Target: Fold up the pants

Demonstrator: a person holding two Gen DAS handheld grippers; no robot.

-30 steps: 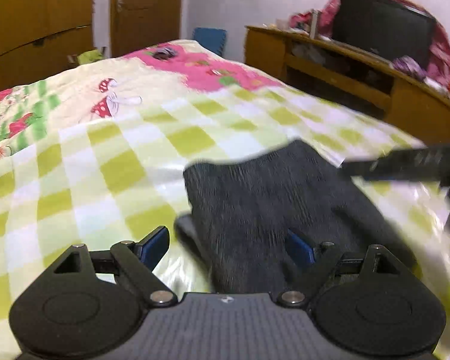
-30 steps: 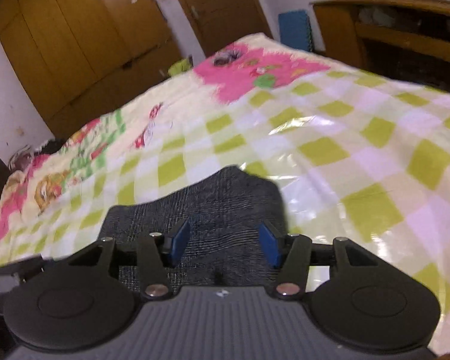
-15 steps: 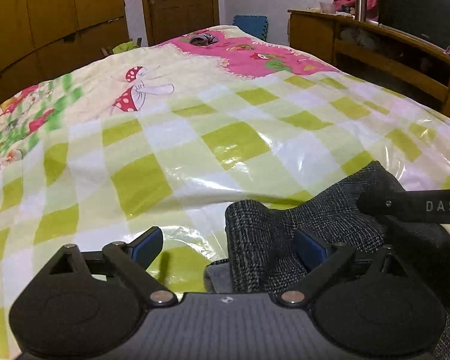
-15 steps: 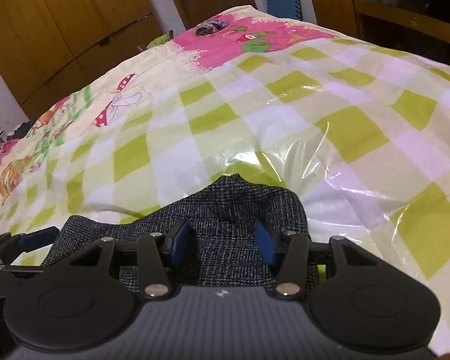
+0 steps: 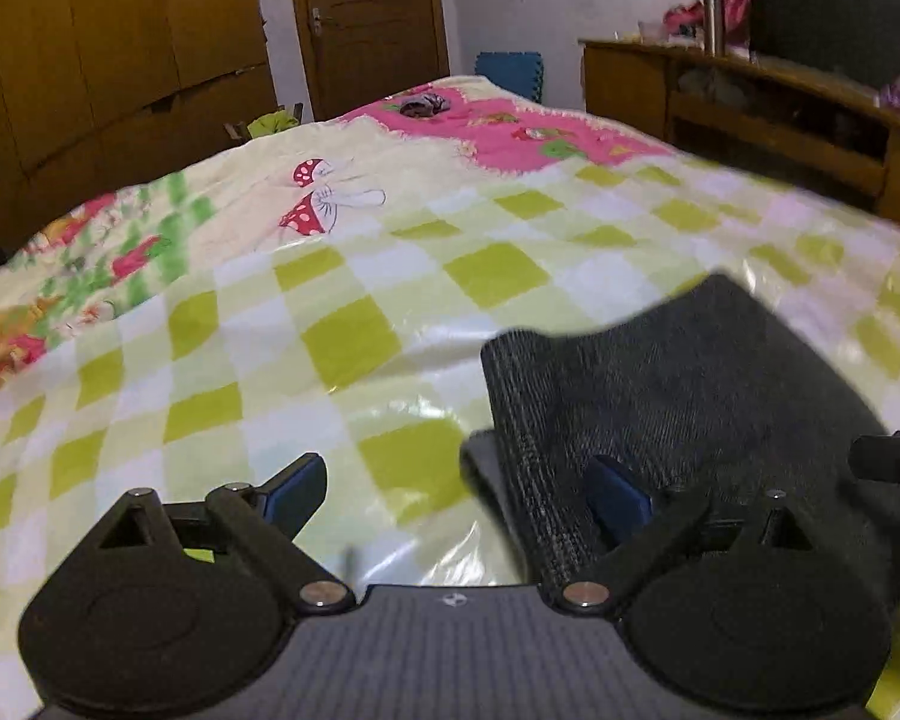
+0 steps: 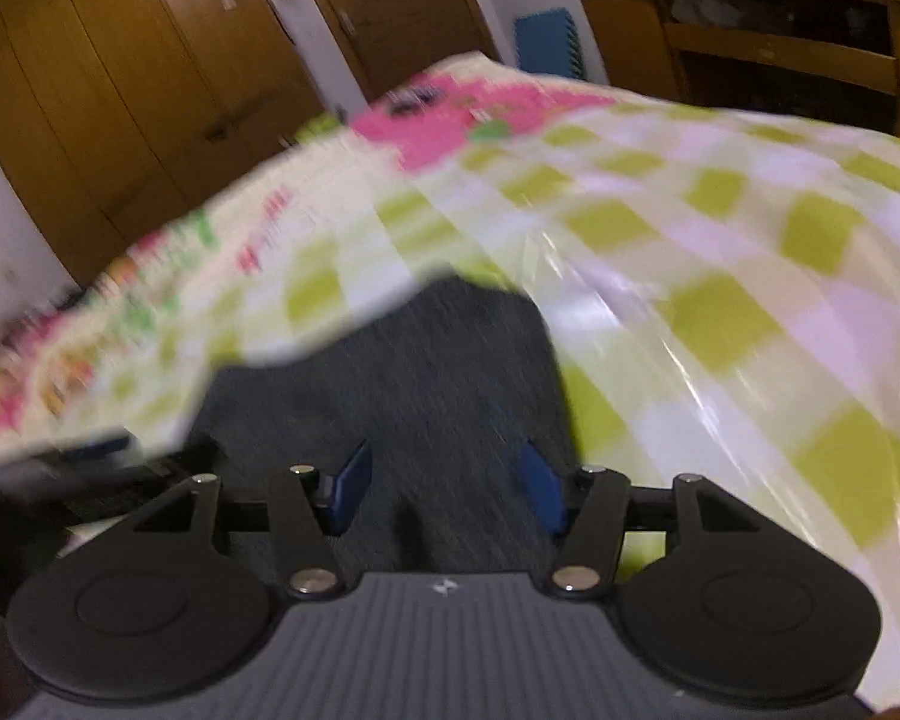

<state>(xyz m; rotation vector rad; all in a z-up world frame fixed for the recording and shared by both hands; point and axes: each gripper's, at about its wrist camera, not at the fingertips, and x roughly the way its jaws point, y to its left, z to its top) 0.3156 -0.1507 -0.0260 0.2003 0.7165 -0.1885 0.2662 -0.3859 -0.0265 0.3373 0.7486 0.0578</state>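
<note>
The dark grey pants [image 5: 678, 396] lie folded on the green-and-white checked bed cover, low right in the left wrist view. They also show in the right wrist view [image 6: 414, 372], blurred. My left gripper [image 5: 459, 495] is open, with its right finger over the left edge of the pants and its left finger over the bed cover. My right gripper [image 6: 444, 486] is open and sits just above the pants, with cloth showing between the fingers. The tip of the right gripper shows at the right edge of the left wrist view.
The bed cover [image 5: 342, 324] is covered with shiny plastic and runs far back. Wooden wardrobes [image 5: 108, 48] and a door [image 5: 366, 18] stand behind the bed. A wooden sideboard [image 5: 768, 114] with a television stands at the right.
Both grippers have lifted and pulled back from the pants. The pants now lie flatter and more spread on the bed. The right wrist view is blurred from movement.
</note>
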